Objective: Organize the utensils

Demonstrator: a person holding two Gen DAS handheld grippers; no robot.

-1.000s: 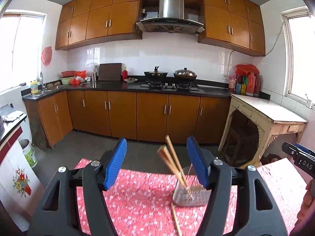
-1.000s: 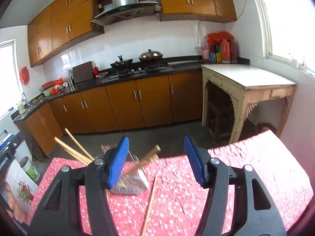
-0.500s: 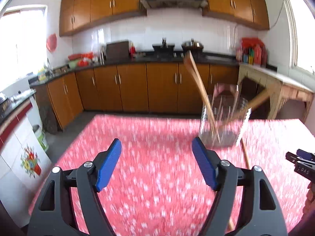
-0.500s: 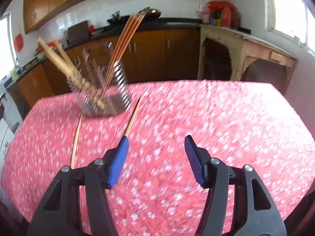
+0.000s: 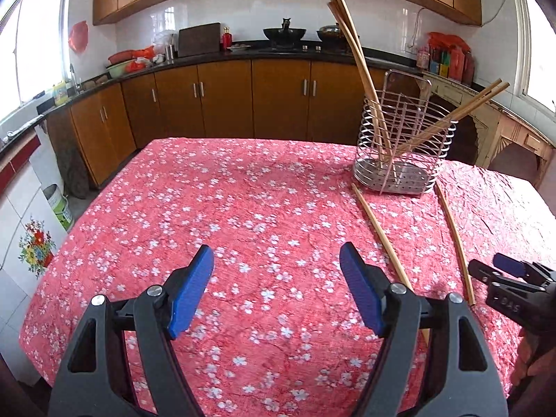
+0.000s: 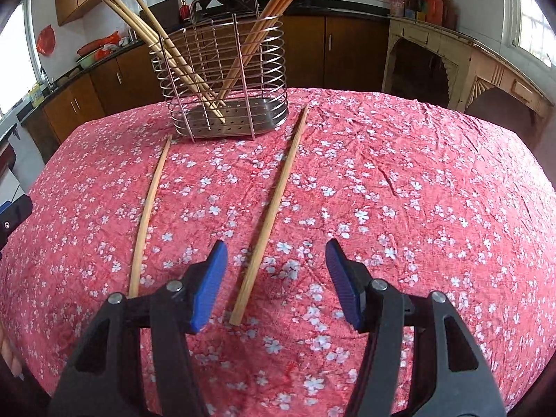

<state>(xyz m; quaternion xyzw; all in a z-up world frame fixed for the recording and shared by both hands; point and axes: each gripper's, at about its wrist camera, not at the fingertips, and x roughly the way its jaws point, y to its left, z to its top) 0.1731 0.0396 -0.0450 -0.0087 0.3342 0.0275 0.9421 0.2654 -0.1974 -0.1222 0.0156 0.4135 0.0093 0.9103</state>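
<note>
Just in front of the wire holder (image 6: 222, 80), two loose chopsticks lie flat on the counter (image 6: 399, 191) — the right chopstick (image 6: 272, 208) ends between the released jaws of the right hand-held gripper (image 6: 274, 278), untouched. The left hand-held gripper (image 5: 276, 288), whose jaws have just been opening, hangs empty nearer the left chopstick (image 6: 147, 215). Closing too high would skid the thin stick away from the holder — or snag cloth.

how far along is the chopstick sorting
Partly done: several chopsticks already stand in the wire holder. Nothing is in hand. The right gripper is open over the near end of one loose chopstick; the left gripper, whose jaws have just been opening, is empty over the cloth. Left: both loose ones, including the second chopstick.
</note>
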